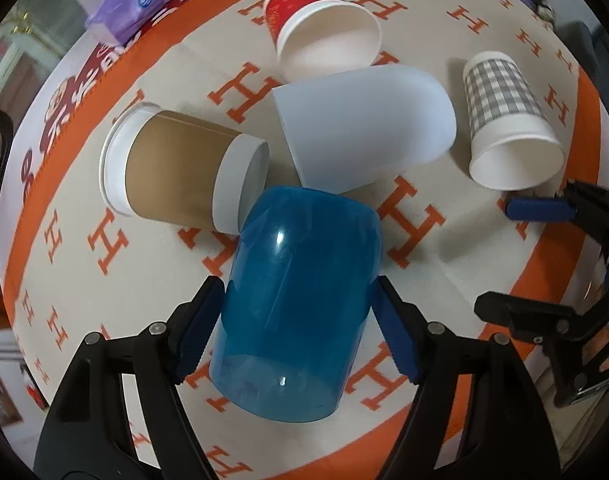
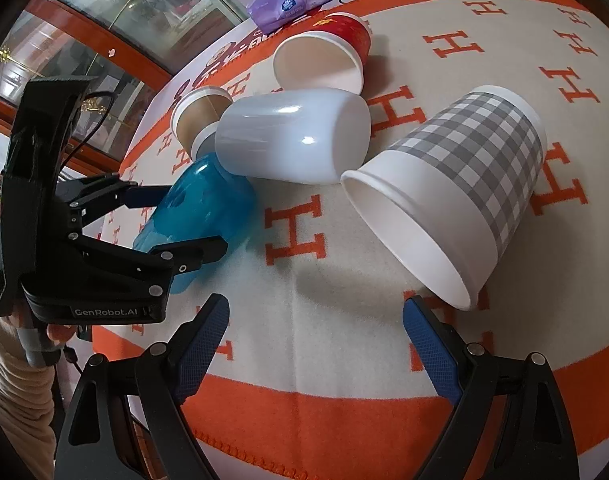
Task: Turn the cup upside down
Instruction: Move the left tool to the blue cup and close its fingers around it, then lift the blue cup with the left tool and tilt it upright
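Several cups lie on their sides on the table. A blue translucent cup (image 1: 296,312) lies between the fingers of my left gripper (image 1: 296,300), whose pads sit at both its sides; the jaws are wide and contact is unclear. It also shows in the right wrist view (image 2: 200,204) with the left gripper (image 2: 176,220) around it. My right gripper (image 2: 316,320) is open and empty, just below the rim of a grey checked paper cup (image 2: 464,184), also visible in the left wrist view (image 1: 504,120).
A white plastic cup (image 1: 364,120) (image 2: 292,136), a brown-sleeved paper cup (image 1: 176,168) (image 2: 200,116) and a red paper cup (image 1: 320,28) (image 2: 328,52) lie clustered beyond the blue one. A purple tissue pack (image 1: 136,0) (image 2: 288,0) sits at the far edge. An orange-patterned cloth (image 2: 304,280) covers the table.
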`<state>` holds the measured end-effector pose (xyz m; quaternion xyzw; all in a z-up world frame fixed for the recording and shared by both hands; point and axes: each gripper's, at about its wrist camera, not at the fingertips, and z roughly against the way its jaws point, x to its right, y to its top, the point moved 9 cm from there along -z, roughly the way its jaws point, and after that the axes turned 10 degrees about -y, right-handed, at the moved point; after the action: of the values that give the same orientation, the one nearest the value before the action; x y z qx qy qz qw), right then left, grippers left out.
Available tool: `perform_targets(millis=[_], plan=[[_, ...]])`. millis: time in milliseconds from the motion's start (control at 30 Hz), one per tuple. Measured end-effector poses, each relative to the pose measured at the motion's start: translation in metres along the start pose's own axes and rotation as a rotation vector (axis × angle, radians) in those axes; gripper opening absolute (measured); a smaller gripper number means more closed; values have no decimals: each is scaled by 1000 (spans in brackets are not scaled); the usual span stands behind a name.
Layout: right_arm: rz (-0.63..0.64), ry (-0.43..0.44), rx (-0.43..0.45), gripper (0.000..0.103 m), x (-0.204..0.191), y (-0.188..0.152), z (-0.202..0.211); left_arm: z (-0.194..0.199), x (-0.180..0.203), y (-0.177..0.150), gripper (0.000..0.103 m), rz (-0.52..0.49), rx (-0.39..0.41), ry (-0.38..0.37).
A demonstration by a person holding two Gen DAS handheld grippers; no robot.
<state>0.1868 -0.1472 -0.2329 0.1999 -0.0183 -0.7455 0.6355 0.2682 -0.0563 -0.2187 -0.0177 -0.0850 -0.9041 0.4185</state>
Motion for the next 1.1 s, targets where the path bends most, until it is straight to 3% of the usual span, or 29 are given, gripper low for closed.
perform_targets(millis=[267, 467, 667, 1100], plan=[[-17, 31, 25, 90, 2, -6, 21, 28, 17, -13, 72, 109, 42, 23], [-17, 49, 44, 90, 2, -14, 35, 43, 29, -37, 72, 258, 66, 48], [-37, 53, 37, 90, 13, -32, 39, 35, 39, -76, 72, 479, 67, -8], [-49, 60, 17, 90, 37, -60, 38, 12, 68, -124, 73, 792, 112, -72]])
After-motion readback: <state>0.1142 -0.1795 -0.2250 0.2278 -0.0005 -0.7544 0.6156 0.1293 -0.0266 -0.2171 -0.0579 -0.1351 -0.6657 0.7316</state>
